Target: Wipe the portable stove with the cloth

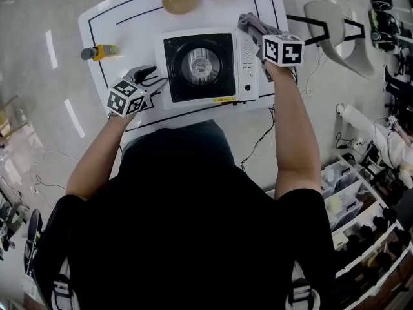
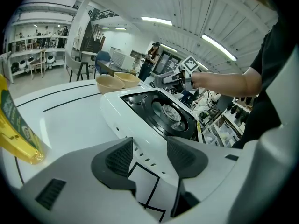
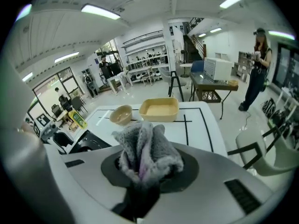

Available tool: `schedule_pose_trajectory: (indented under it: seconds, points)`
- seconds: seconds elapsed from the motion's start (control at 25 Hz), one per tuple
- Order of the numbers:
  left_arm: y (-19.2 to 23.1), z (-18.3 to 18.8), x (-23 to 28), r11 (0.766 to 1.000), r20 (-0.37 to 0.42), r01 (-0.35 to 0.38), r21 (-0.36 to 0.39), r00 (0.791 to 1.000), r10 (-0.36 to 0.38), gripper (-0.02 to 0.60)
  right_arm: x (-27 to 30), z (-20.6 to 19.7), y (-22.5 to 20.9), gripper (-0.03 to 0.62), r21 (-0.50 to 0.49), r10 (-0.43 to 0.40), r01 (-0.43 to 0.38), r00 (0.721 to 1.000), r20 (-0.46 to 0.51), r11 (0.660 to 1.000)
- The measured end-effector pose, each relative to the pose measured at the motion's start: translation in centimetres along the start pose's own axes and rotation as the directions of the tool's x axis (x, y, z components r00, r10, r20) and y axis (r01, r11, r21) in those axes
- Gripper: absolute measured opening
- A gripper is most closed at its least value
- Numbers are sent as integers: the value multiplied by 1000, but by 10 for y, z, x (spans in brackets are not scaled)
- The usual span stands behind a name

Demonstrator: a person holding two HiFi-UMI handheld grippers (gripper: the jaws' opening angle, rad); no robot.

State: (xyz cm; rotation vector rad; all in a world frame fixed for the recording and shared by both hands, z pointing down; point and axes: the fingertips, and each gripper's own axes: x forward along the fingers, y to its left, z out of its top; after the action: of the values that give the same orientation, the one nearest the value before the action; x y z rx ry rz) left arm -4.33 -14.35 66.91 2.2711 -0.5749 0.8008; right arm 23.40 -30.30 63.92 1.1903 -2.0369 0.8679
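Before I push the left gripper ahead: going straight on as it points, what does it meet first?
Most likely the white side wall of the portable stove, just beyond the open, empty left gripper; depth is unclear.

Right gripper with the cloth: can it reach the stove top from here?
Probably yes. The right gripper, shut on the cloth, hovers by the stove's right rear corner, with nothing between them.

Black short-sleeved shirt (image 1: 187, 237); grey left hand-held gripper (image 1: 150, 76) and right hand-held gripper (image 1: 250, 24), black-and-white marker cubes (image 1: 126, 97).
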Motion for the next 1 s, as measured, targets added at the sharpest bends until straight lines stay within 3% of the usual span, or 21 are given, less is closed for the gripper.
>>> schedule_pose_trajectory:
  seconds: [0.12, 0.2, 0.28, 0.4, 0.48, 0.56, 0.68, 1.0]
  points:
    - [-1, -1, 0, 1000, -5, -4, 3, 1000, 4, 245, -4, 14, -6, 110, -170, -107, 110, 994, 23, 979]
    - [-1, -1, 1, 1000, -14, -6, 3, 1000, 6, 245, -3, 22, -5, 110, -318, -188, 187, 982, 27, 929]
    - [-1, -1, 1, 1000, -25, -8, 8, 1000, 8, 245, 0, 24, 0, 110, -478, -253, 230, 967, 16, 848]
    - [-1, -1, 0, 1000, -33, -6, 13, 999, 7, 245, 9, 13, 12, 110, -706, -319, 222, 948, -6, 673]
    - [0, -1, -1, 1000, -37, -6, 14, 999, 7, 246, 12, 0, 21, 110, -801, -337, 188, 941, -18, 568]
    - [-1, 0, -1, 1000, -42, -6, 16, 999, 7, 249, 10, -14, 28, 110, -843, -338, 161, 941, -26, 514]
    - [-2, 0, -2, 1000, -47, -2, 20, 999, 3, 249, 2, -30, 34, 110, -858, -334, 141, 942, -37, 494]
    - [-3, -1, -4, 1000, -47, -9, 27, 999, 10, 249, -21, -72, 57, 110, -855, -297, 67, 949, -105, 514]
